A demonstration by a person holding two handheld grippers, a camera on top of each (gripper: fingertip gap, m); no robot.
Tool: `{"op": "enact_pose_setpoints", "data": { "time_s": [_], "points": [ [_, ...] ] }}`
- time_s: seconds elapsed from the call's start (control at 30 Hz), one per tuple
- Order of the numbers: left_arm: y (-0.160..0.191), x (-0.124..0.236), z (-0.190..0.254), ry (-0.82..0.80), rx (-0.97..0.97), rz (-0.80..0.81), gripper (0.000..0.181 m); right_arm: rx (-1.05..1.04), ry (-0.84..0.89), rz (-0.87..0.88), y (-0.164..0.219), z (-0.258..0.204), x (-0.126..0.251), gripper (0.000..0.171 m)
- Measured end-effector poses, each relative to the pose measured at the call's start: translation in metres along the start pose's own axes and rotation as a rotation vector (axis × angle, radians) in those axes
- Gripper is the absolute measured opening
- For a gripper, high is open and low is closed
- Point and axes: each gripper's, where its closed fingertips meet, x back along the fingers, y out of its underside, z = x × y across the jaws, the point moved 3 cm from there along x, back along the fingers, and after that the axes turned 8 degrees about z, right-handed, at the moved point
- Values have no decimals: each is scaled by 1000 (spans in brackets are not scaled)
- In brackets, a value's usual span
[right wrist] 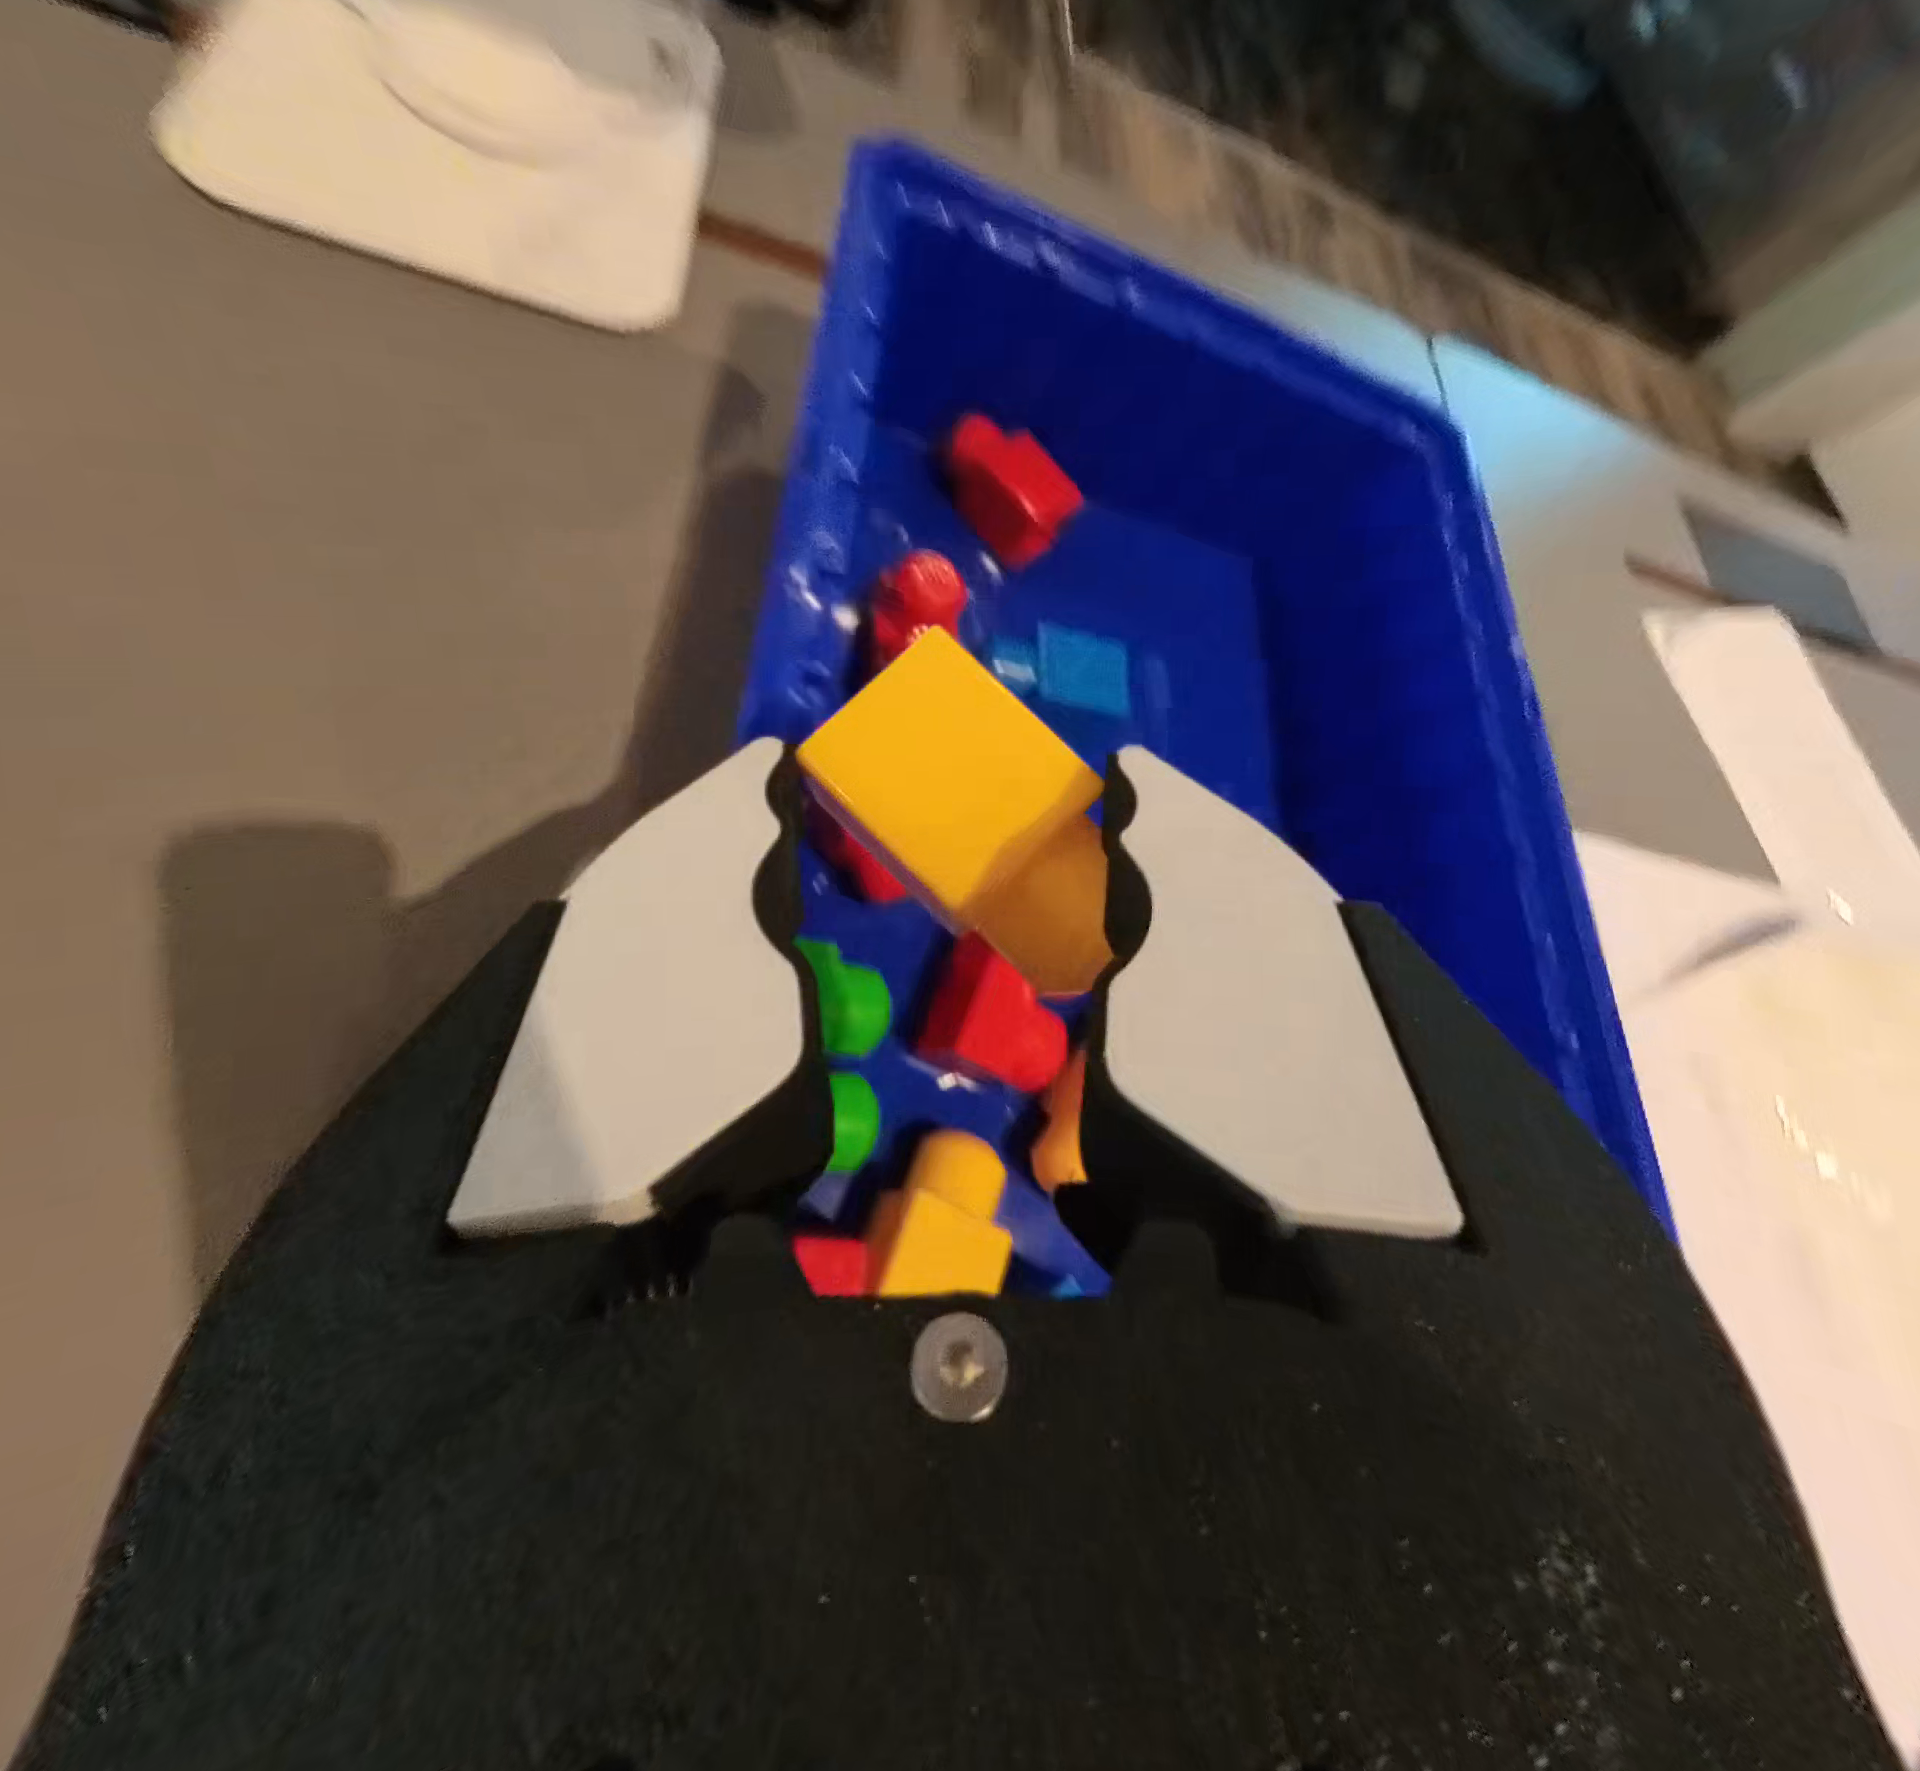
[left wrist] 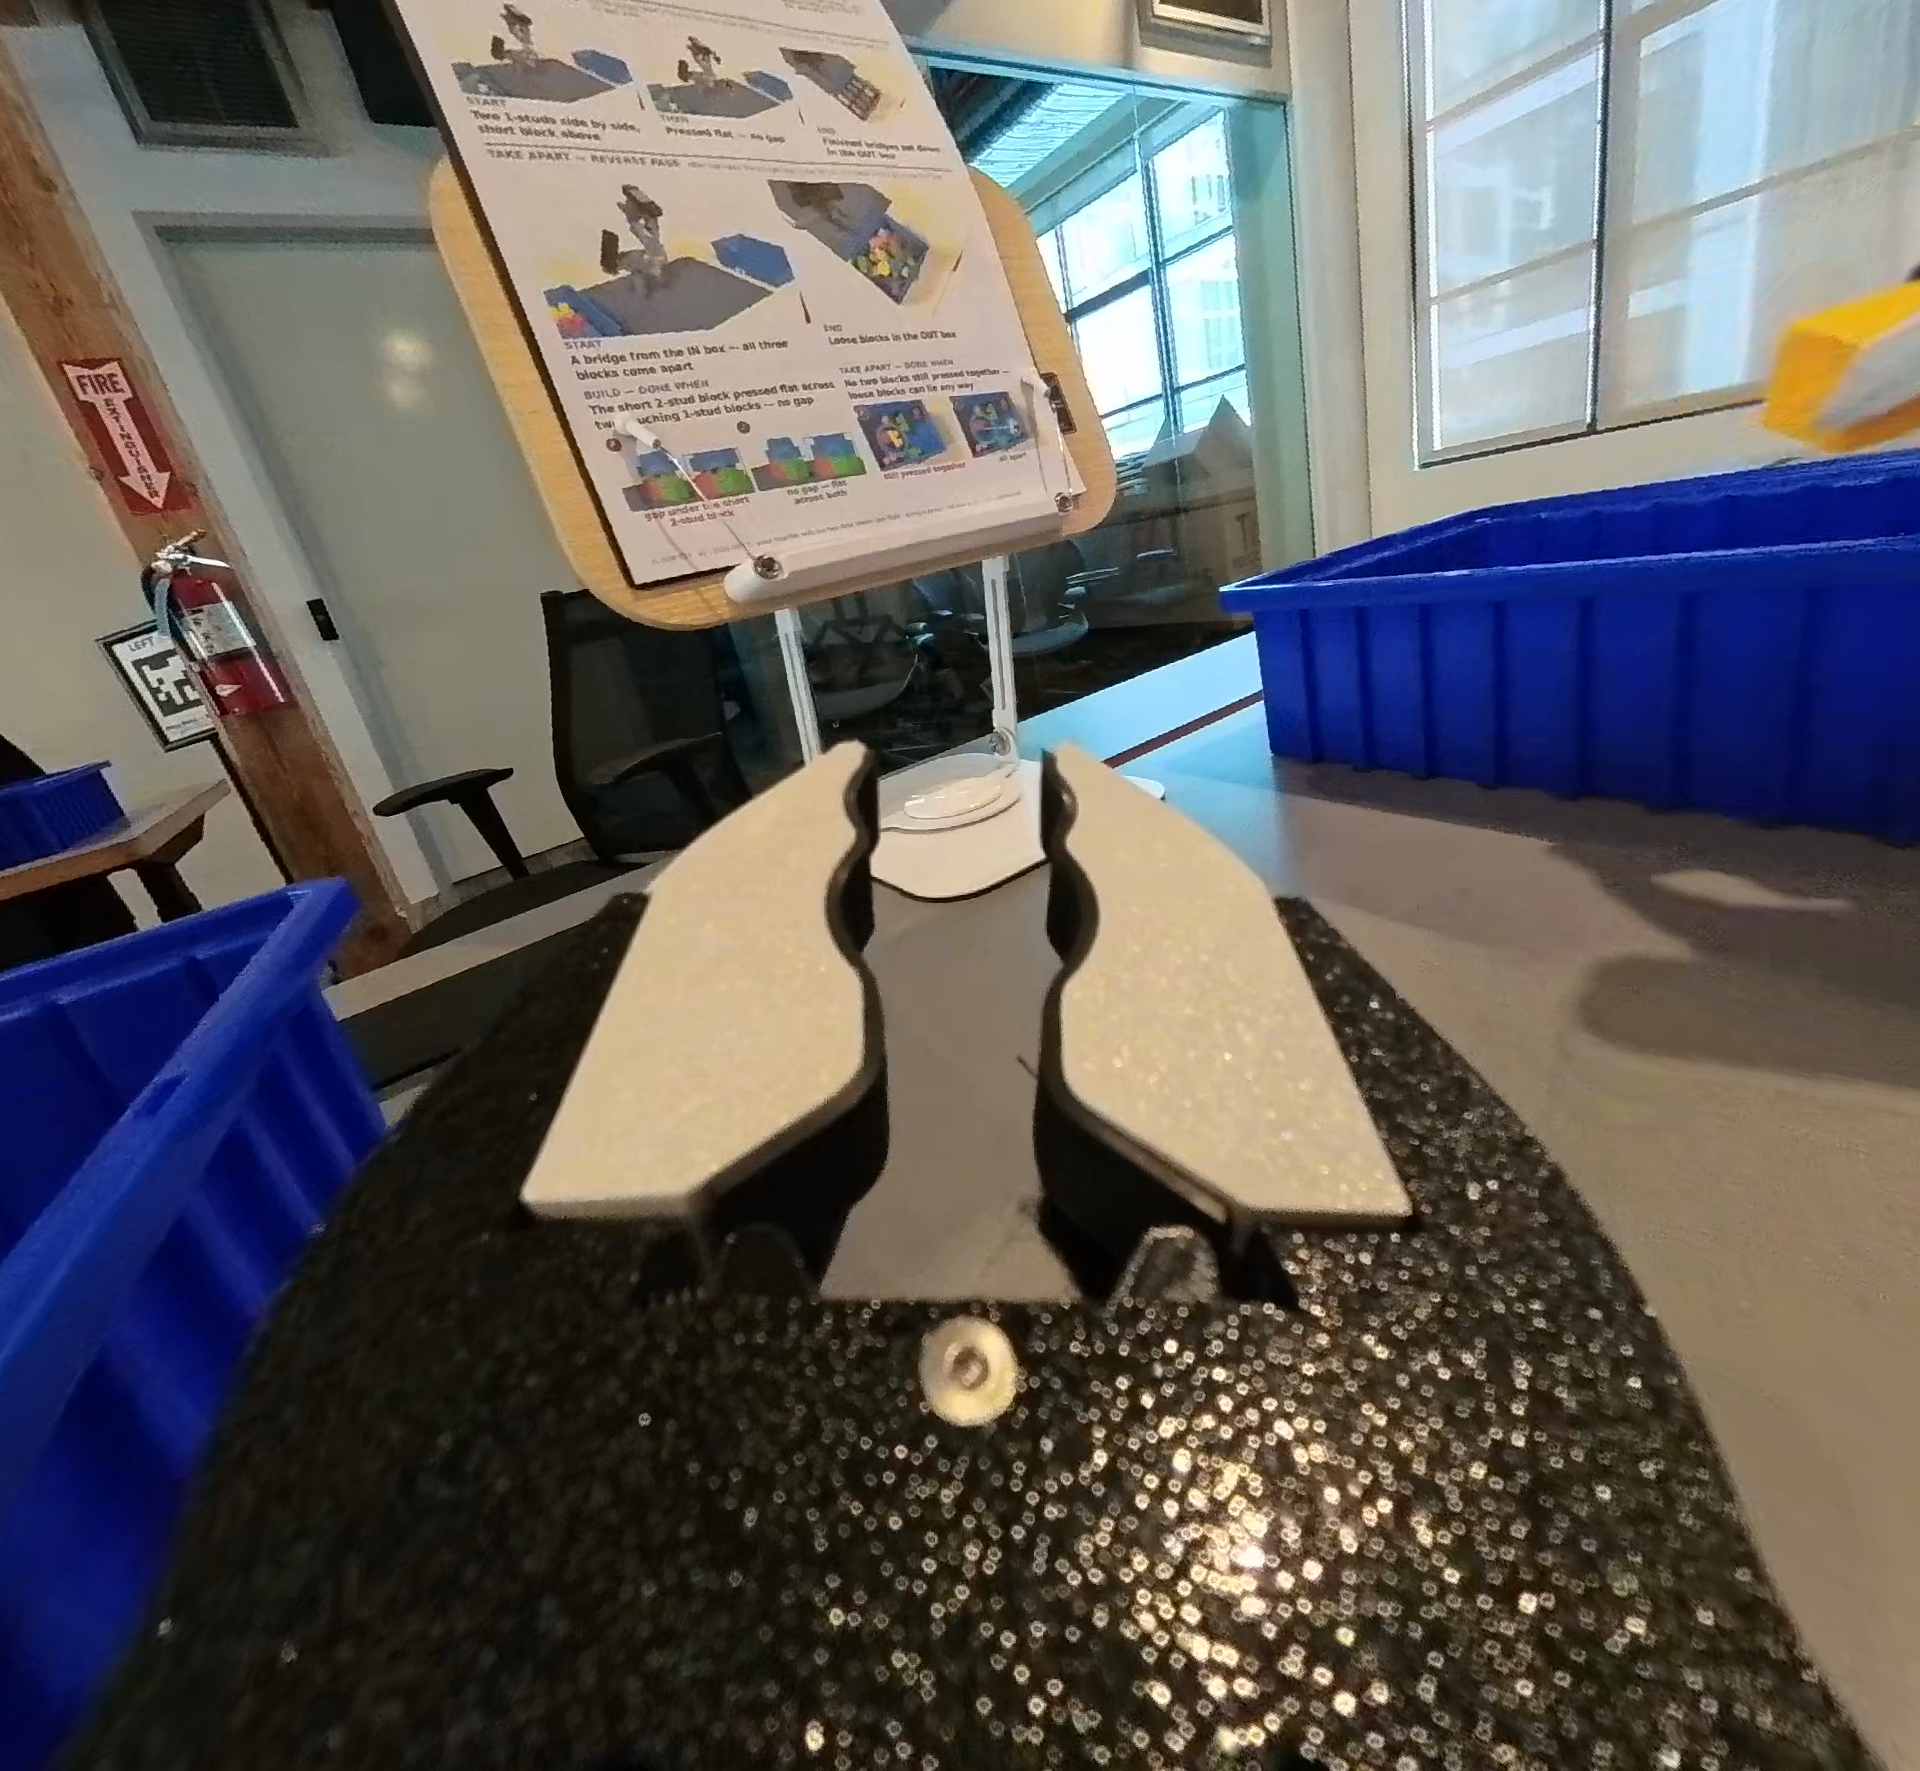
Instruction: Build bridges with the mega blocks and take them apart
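My right gripper point(right wrist: 951, 771) is shut on a yellow block point(right wrist: 935, 786), held tilted above a blue bin point(right wrist: 1455, 495). Inside the bin lie loose blocks: red ones point(right wrist: 1008, 485), green ones point(right wrist: 854, 999), a light blue one point(right wrist: 1081, 672) and yellow ones point(right wrist: 935, 1243). The view is blurred. In the left wrist view the same yellow block point(left wrist: 1818, 371) shows at the right edge above the blue bin point(left wrist: 1558, 672). My left gripper point(left wrist: 956, 771) is open and empty, low over the grey table point(left wrist: 1507, 942).
A second blue bin point(left wrist: 156, 1098) stands close on the left. An instruction sheet on a wooden board point(left wrist: 727, 267) stands ahead on a white stand base point(left wrist: 951, 833), also in the right wrist view point(right wrist: 447, 142). White paper point(right wrist: 1766, 1098) lies right of the bin. My hands' fingertips stand some 35 cm from each other.
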Motion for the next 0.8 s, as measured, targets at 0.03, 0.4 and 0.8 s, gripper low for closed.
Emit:
{"op": "enact_pose_setpoints", "data": {
  "time_s": [0.03,0.4,0.8],
  "points": [
    [0,0,0,3,-2,-3,29,-14,10,-40,9,6,-2,55],
    [1,0,2,15,0,-10,28,69,62,26,5,-2,-7,53],
    [4,-1,2,25,8,-20,27,61,-413,256,-40,-105,-9,47]
  ]
}}
